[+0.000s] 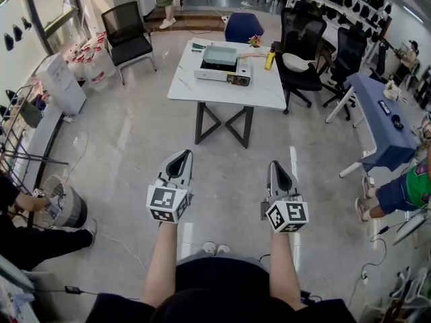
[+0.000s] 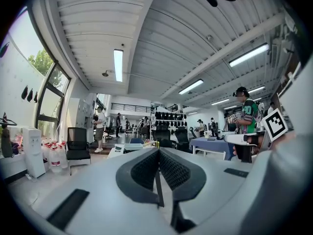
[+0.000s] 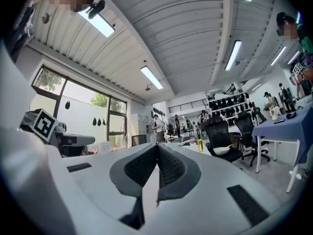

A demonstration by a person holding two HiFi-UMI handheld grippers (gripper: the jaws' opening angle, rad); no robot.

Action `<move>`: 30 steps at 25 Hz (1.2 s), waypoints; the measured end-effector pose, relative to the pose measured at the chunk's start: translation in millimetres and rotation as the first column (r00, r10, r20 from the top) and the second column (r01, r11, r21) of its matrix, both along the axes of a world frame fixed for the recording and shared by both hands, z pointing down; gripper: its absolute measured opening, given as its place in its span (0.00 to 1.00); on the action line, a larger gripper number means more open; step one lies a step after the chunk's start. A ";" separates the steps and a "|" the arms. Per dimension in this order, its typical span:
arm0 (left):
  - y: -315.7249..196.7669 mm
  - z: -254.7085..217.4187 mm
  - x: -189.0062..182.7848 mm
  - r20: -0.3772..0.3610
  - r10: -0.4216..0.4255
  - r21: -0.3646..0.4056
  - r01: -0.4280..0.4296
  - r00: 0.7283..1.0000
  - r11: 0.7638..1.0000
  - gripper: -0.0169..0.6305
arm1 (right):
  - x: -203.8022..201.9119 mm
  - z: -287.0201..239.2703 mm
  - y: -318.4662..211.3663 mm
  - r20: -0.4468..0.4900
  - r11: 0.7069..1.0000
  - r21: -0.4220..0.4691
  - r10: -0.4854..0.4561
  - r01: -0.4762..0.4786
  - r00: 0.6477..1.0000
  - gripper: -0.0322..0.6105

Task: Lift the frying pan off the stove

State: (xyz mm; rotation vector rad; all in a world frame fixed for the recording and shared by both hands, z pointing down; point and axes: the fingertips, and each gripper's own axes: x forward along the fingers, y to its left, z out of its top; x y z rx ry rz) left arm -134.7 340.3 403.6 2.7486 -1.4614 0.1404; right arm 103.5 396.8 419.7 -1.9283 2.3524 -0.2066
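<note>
Two jaw pairs, both pressed together and empty: my white left gripper point(image 1: 182, 155) and white right gripper point(image 1: 276, 165) point level. Open grey floor point(image 1: 135, 140) runs ahead to the white table point(image 1: 202, 89)'s near edge. The grey square frying pan point(image 1: 220, 54) sits on the white stove point(image 1: 219, 75) there.

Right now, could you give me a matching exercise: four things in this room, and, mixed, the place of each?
1 stove
2 yellow bottle
3 white bowl
4 blue stool

A on a black office chair's seat
B on the floor beyond the white table
C near the table's middle
D at the table's far right corner

Pairs: 1-C, 2-D, 3-A, 4-B
</note>
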 end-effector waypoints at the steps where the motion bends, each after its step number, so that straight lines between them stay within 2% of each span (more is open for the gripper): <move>1: -1.0 0.2 1.0 0.000 0.001 -0.001 -0.001 1.000 1.000 0.05 | 0.4 0.8 -1.1 -0.003 1.000 -0.004 0.000 0.000 1.000 0.05; 8: -6.5 3.6 3.4 0.000 0.010 -0.010 -0.010 1.000 1.000 0.05 | -4.4 3.7 -5.2 -0.019 1.000 -0.015 -0.025 0.025 0.999 0.08; 13: -14.1 7.5 2.0 -0.004 0.013 -0.016 -0.013 1.000 1.000 0.05 | -7.7 4.0 -12.7 -0.011 0.999 -0.007 -0.050 0.049 0.999 0.25; 17: -22.4 10.8 -2.2 -0.005 0.010 -0.026 -0.011 1.000 1.000 0.05 | -13.5 4.8 -21.0 -0.008 0.998 -0.007 -0.069 0.069 0.998 0.32; 25: -38.3 14.2 -14.5 -0.013 0.025 -0.024 -0.025 1.000 0.999 0.05 | -17.9 11.1 -35.6 -0.004 0.999 -0.018 -0.042 0.042 0.999 0.35; 30: -41.7 15.6 -24.5 -0.016 0.032 -0.019 -0.032 0.999 0.999 0.05 | -15.7 3.6 -39.0 0.001 1.000 0.015 -0.026 0.026 1.000 0.35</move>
